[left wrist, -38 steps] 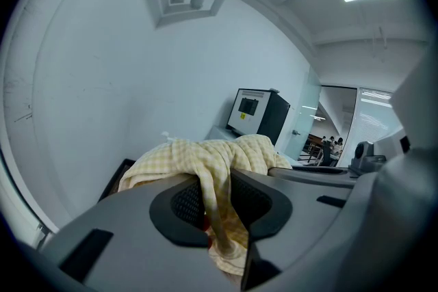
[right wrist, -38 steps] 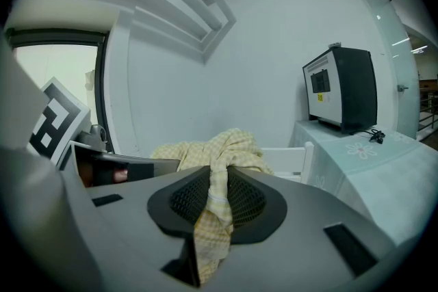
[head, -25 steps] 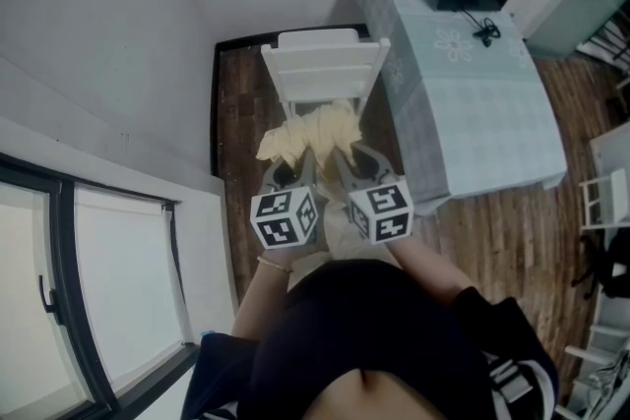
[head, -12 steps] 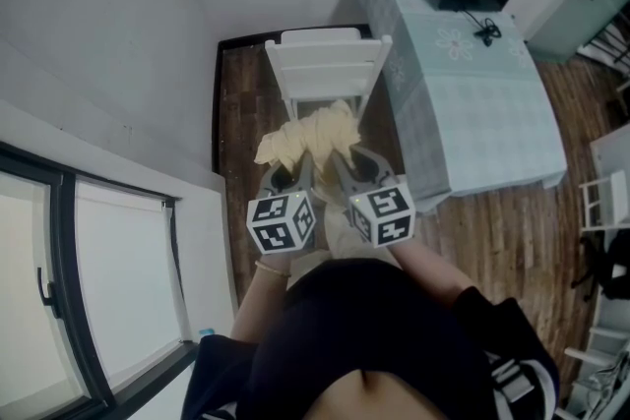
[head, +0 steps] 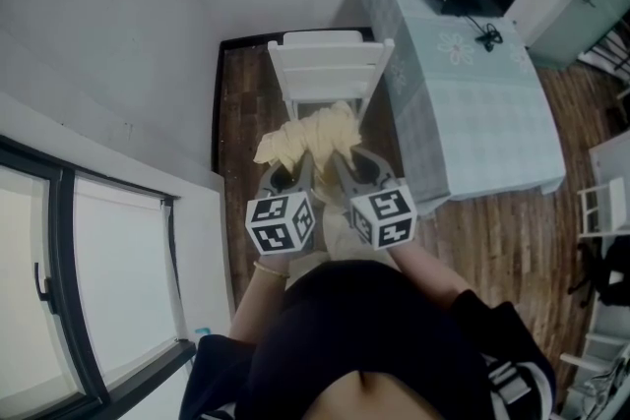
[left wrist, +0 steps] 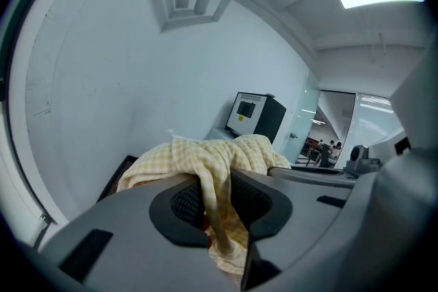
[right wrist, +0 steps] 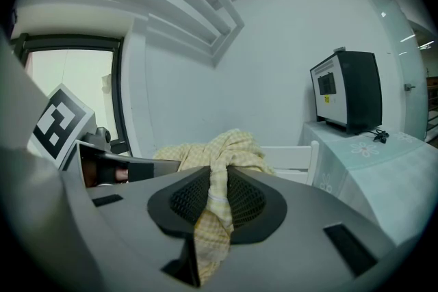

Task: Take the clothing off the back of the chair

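Fingers (left wrist: 183,205) of the left gripper (head: 293,170) and of the right gripper (head: 346,168) stand narrow, each pair clamped on a fold of the yellow checked clothing (head: 307,135), which is bunched at frame centre just below the white chair (head: 330,64), with both grippers side by side and tilted slightly downward.

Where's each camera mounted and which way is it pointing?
Head view: on the person's head, facing steeply down at the chair, cloth and table; shows dark top, forearms, left hand-held gripper, right hand-held gripper.
Left gripper view: on the left hand-held gripper, facing along its jaws, shut on the cloth, toward wall and black box.
Right gripper view: on the right hand-held gripper, facing along its jaws, shut on the cloth, toward chair and window.
Shared: all three show the cloth and black box.
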`<action>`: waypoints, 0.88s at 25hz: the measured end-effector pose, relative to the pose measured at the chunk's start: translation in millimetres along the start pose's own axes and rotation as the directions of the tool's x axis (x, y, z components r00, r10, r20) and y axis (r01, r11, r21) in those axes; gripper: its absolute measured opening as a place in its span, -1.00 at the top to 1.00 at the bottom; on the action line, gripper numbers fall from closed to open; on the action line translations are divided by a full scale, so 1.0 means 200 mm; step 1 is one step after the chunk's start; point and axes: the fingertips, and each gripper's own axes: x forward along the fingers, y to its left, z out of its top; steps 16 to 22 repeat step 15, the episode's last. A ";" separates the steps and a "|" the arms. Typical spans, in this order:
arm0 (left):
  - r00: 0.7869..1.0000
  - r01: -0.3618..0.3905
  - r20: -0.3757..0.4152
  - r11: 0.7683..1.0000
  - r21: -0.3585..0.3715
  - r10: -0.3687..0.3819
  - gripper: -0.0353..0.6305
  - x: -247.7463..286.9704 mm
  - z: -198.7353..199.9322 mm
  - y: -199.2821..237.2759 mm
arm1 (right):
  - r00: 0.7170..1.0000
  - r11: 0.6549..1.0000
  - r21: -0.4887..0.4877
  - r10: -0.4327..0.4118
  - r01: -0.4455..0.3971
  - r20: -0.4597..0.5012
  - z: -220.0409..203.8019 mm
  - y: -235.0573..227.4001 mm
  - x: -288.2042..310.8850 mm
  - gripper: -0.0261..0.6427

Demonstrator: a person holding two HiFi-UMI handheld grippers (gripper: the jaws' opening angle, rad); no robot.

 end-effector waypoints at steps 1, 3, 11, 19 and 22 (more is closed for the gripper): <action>1.000 0.001 0.001 1.000 0.000 -0.001 0.66 0.00 0.00 0.00 | 1.000 1.000 0.000 0.000 0.000 0.000 0.00 0.00 0.00 0.70; 1.000 0.001 0.004 1.000 0.000 -0.001 0.66 0.00 0.01 0.00 | 1.000 1.000 0.001 0.002 -0.002 0.002 0.00 0.00 0.00 0.70; 1.000 0.002 0.008 1.000 -0.002 -0.002 0.66 0.00 0.02 0.00 | 1.000 1.000 -0.005 0.004 -0.004 0.012 0.02 0.01 0.00 0.70; 1.000 0.003 0.007 1.000 -0.002 -0.003 0.66 -0.01 0.01 0.01 | 1.000 1.000 -0.002 0.005 -0.005 0.015 0.02 0.02 0.00 0.70; 1.000 0.003 0.007 1.000 -0.002 -0.003 0.66 -0.01 0.01 0.01 | 1.000 1.000 -0.002 0.005 -0.005 0.015 0.02 0.02 0.00 0.70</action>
